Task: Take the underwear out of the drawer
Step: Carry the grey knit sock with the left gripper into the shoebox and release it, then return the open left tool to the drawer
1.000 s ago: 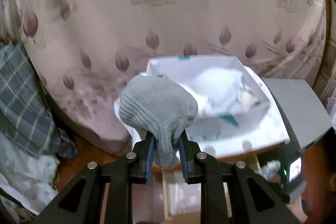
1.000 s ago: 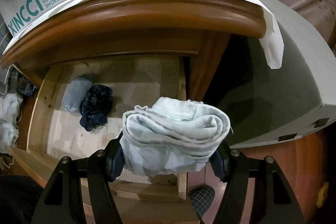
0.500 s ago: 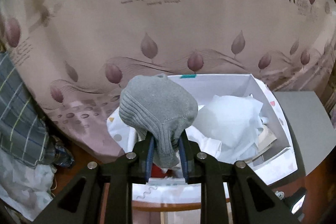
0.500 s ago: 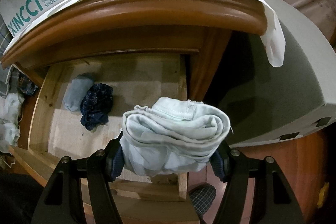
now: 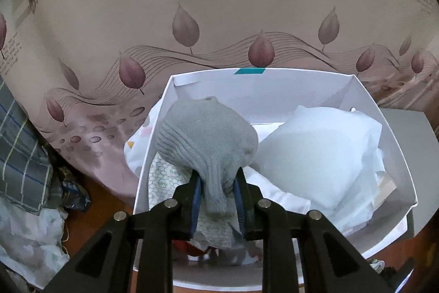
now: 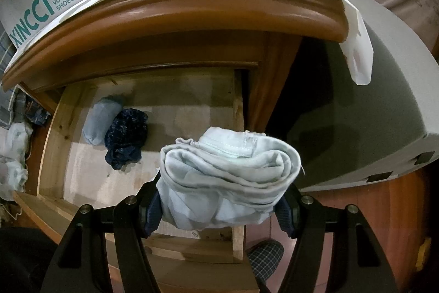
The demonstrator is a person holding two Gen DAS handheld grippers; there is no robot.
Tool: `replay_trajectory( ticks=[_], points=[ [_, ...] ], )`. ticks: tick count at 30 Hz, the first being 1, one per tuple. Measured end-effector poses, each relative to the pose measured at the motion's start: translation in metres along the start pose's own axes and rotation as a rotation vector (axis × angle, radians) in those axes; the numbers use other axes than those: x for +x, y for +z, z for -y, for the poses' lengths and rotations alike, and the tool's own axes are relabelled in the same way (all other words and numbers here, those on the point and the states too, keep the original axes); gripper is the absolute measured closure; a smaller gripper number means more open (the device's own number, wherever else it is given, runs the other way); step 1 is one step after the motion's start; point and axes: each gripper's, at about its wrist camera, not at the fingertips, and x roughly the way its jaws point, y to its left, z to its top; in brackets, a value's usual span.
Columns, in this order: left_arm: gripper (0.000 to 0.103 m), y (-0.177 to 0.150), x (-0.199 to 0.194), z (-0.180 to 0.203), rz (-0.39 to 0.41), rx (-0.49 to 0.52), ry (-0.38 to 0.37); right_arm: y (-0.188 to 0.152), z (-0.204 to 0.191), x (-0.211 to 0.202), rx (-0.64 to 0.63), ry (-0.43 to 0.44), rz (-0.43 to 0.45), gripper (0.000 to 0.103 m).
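Observation:
My left gripper point(image 5: 218, 192) is shut on a rolled grey ribbed garment point(image 5: 205, 139) and holds it over the open white shoebox point(image 5: 301, 81), near the box's left end. My right gripper point(image 6: 219, 206) is shut on a rolled pale blue underwear point(image 6: 227, 177) and holds it above the right part of the open wooden drawer point(image 6: 60, 128). A light blue roll point(image 6: 100, 118) and a dark navy roll point(image 6: 126, 133) lie side by side on the drawer floor at the left.
The shoebox holds white tissue paper point(image 5: 321, 153) and a patterned cloth point(image 5: 167, 177). It stands on the wooden nightstand top point(image 6: 192, 7) beside a leaf-print bedsheet point(image 5: 219, 4). A grey unit point(image 6: 370, 114) stands right of the nightstand. A checked slipper point(image 6: 264, 256) lies on the floor.
My left gripper has moved forward and up with the grey garment, from in front of the nightstand to over the shoebox. My right gripper has barely moved.

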Motion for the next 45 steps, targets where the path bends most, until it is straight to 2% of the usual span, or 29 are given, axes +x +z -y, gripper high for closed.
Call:
replay_trajectory(
  ticks=[3,10,13,25,34,42,45],
  points=[
    [0.077,0.000,0.000,-0.004,-0.002,-0.013,-0.004,0.000,0.000,0.000,0.001,0.002,-0.002,0.039],
    [0.067,-0.005,-0.006,0.011,-0.004,0.052,0.043,0.000,0.000,0.000,0.000,-0.002,-0.001,0.039],
    [0.050,-0.007,-0.010,0.013,-0.015,0.052,0.053,-0.001,-0.001,0.000,-0.001,0.000,-0.001,0.039],
    [0.049,-0.023,-0.051,0.001,0.051,-0.012,0.033,-0.001,0.001,0.000,0.001,0.004,0.000,0.039],
    [0.049,-0.078,-0.077,-0.021,0.081,-0.069,0.034,-0.001,0.000,0.000,-0.004,-0.007,0.002,0.039],
    [0.049,-0.146,-0.074,-0.035,0.099,-0.083,0.147,-0.001,-0.003,0.002,-0.019,-0.018,-0.001,0.039],
    [0.049,-0.169,-0.061,-0.036,0.086,-0.104,0.155,-0.001,-0.004,0.002,-0.021,-0.023,-0.001,0.039]
  ],
)
